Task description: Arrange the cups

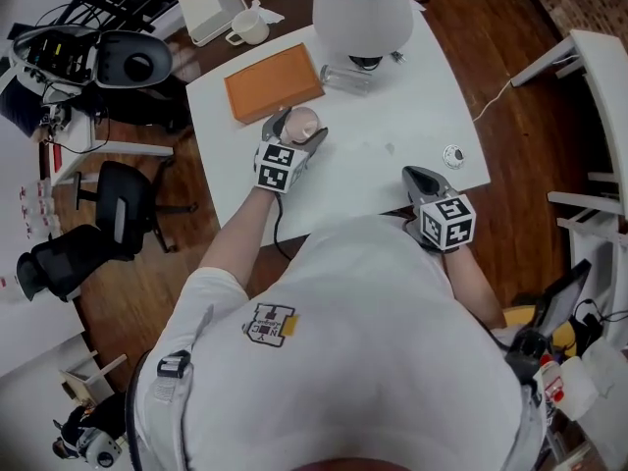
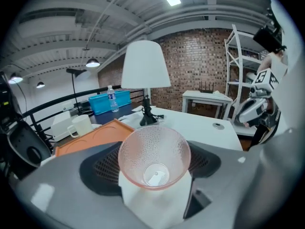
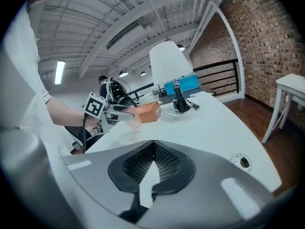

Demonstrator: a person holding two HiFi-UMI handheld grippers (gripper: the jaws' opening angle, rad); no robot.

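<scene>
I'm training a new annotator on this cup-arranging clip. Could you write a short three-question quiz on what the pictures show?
1. True or false: the right gripper has its jaws shut with nothing between them.
2. The left gripper: A) holds a pink cup; B) is shut and empty; C) is out of every view.
3. What lies between the orange tray and the lamp?
Key: 1 true; 2 A; 3 a clear glass.
</scene>
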